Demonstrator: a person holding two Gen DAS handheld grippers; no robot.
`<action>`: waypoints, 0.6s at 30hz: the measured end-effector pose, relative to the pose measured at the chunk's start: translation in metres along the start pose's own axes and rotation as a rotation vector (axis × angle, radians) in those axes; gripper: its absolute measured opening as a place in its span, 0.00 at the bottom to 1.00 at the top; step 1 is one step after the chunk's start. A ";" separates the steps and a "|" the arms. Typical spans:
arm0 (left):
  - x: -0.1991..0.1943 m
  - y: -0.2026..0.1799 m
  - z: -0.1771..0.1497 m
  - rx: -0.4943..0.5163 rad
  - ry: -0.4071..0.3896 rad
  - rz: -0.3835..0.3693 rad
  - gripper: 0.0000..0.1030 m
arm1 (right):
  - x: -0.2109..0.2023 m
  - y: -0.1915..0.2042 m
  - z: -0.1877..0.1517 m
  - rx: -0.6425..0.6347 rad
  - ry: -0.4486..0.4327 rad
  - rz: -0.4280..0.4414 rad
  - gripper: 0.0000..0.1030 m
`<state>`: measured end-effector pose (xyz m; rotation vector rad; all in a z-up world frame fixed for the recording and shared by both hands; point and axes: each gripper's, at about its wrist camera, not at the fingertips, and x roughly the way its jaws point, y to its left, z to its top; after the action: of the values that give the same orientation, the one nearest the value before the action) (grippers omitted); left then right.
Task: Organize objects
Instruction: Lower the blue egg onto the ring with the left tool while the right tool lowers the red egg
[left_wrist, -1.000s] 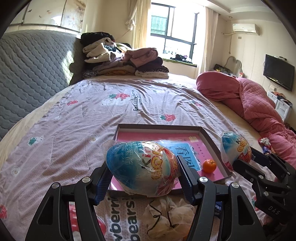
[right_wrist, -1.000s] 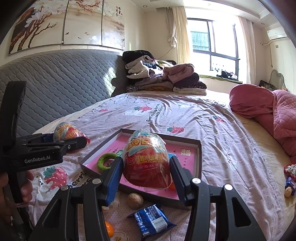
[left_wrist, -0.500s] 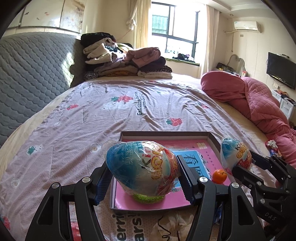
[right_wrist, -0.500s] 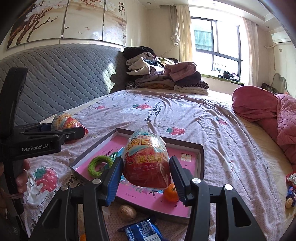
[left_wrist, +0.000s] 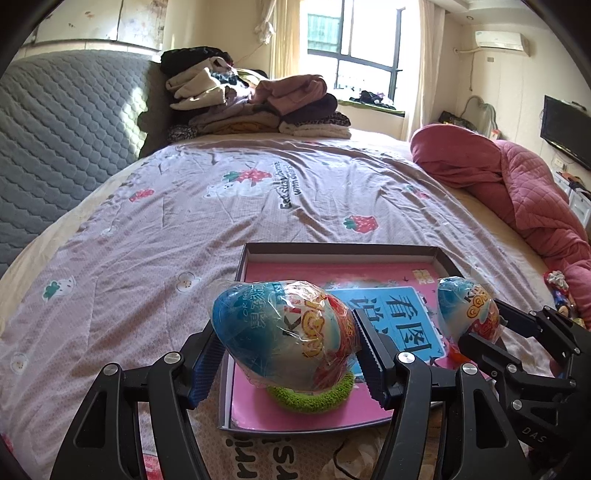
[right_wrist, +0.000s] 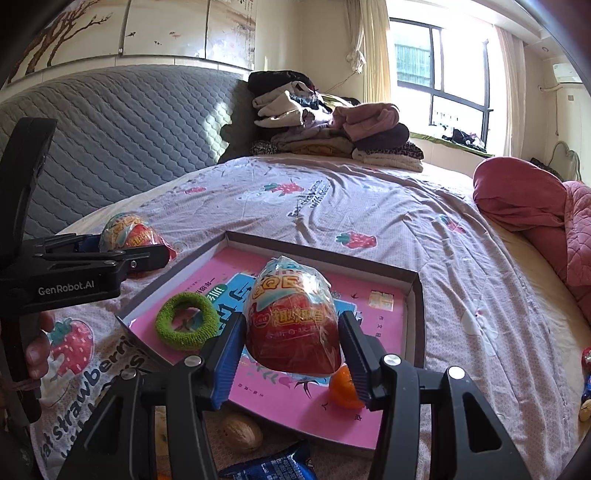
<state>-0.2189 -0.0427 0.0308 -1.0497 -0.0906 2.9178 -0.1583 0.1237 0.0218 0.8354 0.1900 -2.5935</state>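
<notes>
Since a second ago both grippers have carried their eggs forward and lower over the shallow cardboard box lid with a pink printed sheet inside (left_wrist: 436, 254). In the left wrist view the fuzzy green ring (left_wrist: 314, 395), not visible then, now shows inside the lid under the egg. In the right wrist view the small orange fruit (right_wrist: 343, 387) has come into sight from behind the egg.

Much of the ring is covered by the egg in the left view, and the fruit is half hidden behind a finger in the right view. The brown walnut (right_wrist: 240, 435) and the blue snack packet (right_wrist: 273, 465) on the strawberry-print bedspread (right_wrist: 369, 206) are partly blocked by the gripper frame, the packet cut off at the picture's edge.

The left gripper (left_wrist: 288, 358) has its fingers (left_wrist: 369, 354) spread wide and clamped on a blue-and-red plastic-wrapped toy egg (left_wrist: 284, 332), held sideways above the lid's near left corner. The right gripper (right_wrist: 291, 347) grips a red plastic-wrapped toy egg (right_wrist: 291, 317) upright between its fingers (right_wrist: 229, 350), above the lid's near edge.
</notes>
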 end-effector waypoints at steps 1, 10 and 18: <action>0.003 0.000 0.000 0.001 0.004 0.002 0.65 | 0.003 0.000 -0.001 0.000 0.006 0.002 0.50; 0.027 -0.004 -0.006 0.014 0.040 0.011 0.65 | 0.019 0.000 -0.006 -0.011 0.040 0.002 0.50; 0.041 -0.008 -0.011 0.026 0.068 0.013 0.65 | 0.033 0.002 -0.012 -0.015 0.076 0.006 0.50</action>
<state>-0.2431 -0.0320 -0.0034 -1.1484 -0.0432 2.8835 -0.1753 0.1140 -0.0073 0.9291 0.2281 -2.5535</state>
